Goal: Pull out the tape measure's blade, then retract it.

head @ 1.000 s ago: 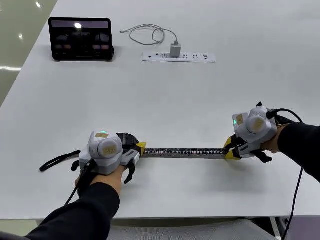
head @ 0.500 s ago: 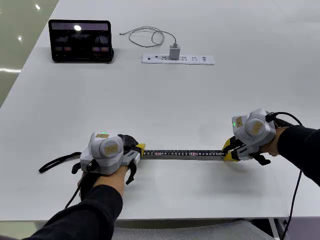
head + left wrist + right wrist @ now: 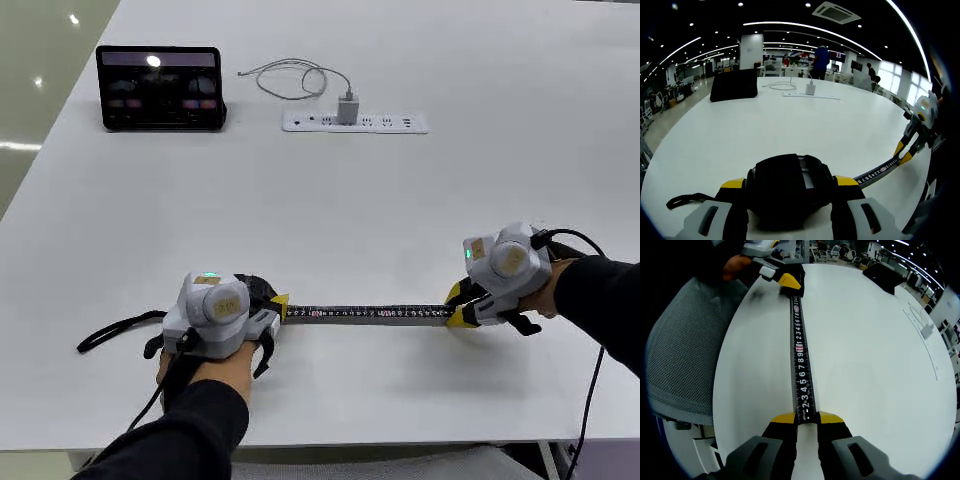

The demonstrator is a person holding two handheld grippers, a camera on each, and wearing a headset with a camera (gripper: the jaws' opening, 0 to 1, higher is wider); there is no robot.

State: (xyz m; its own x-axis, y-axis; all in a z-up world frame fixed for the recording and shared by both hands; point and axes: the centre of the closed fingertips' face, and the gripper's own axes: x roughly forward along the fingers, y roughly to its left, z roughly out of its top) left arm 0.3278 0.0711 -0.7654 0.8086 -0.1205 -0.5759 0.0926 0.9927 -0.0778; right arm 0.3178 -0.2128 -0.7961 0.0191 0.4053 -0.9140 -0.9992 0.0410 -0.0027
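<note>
Left tongs [image 3: 268,308] clench the tape measure's case [image 3: 790,185] to anchor it on the bench [image 3: 330,200], while right tongs [image 3: 802,418] pinch the blade [image 3: 799,360] tip, so it lies stretched flat between them.

The black tape measure [image 3: 790,187] sits at the near left; its dark, numbered blade [image 3: 365,313] stretches flat rightward, pulled well out.
</note>
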